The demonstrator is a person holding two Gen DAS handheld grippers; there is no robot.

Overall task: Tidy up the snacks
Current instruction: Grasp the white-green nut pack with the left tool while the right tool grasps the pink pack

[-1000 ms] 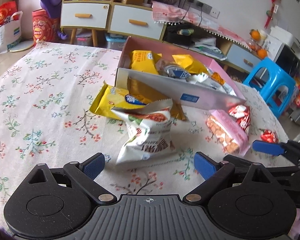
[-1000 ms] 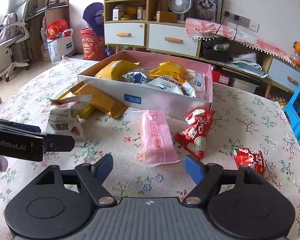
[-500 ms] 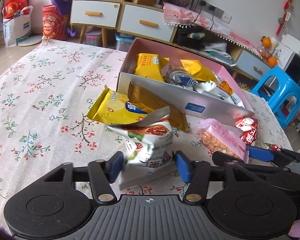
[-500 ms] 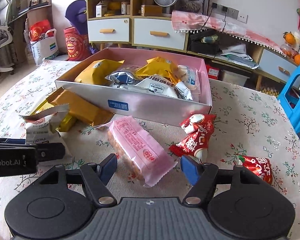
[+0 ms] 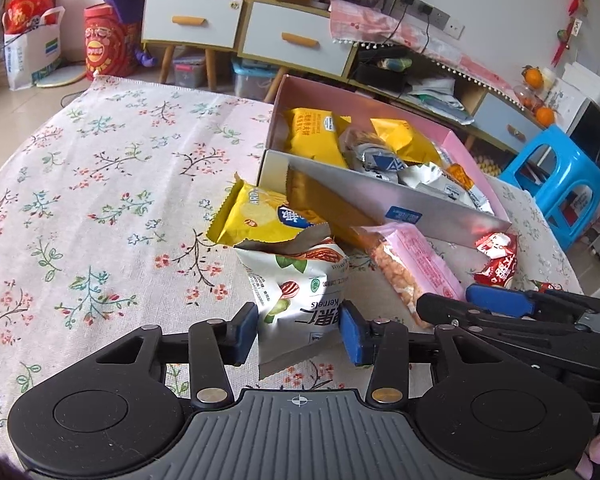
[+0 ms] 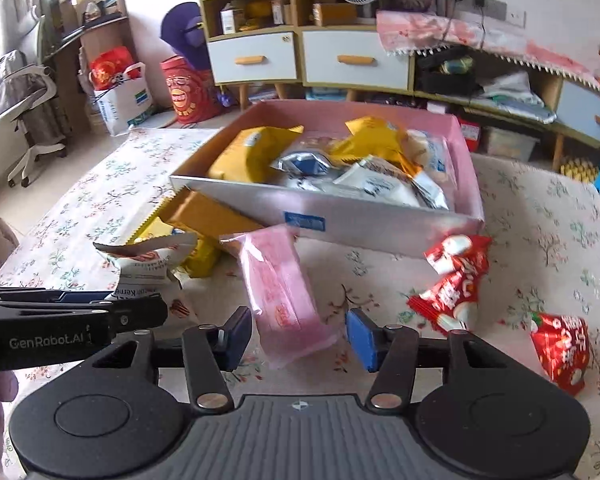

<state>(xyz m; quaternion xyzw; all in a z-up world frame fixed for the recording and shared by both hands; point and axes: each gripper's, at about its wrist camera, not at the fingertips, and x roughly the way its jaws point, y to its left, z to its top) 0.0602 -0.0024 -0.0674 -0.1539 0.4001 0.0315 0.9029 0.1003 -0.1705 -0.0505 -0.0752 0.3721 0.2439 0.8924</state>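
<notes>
The left claw grips a white nut packet between its pads. The right claw, half open, straddles a pink packet without clear contact; the snack box lies beyond.

Left gripper pads contact both sides of the nut bag. Pink pack lies beside it, before the box. Right gripper at right.

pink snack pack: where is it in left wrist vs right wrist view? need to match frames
Left wrist: pink snack pack right of centre, lying before the box wall, above the right tool.
Right wrist: pink snack pack centre, its near end between the open tool's fingers.
Shared landmark: blue label on the box front.
</notes>
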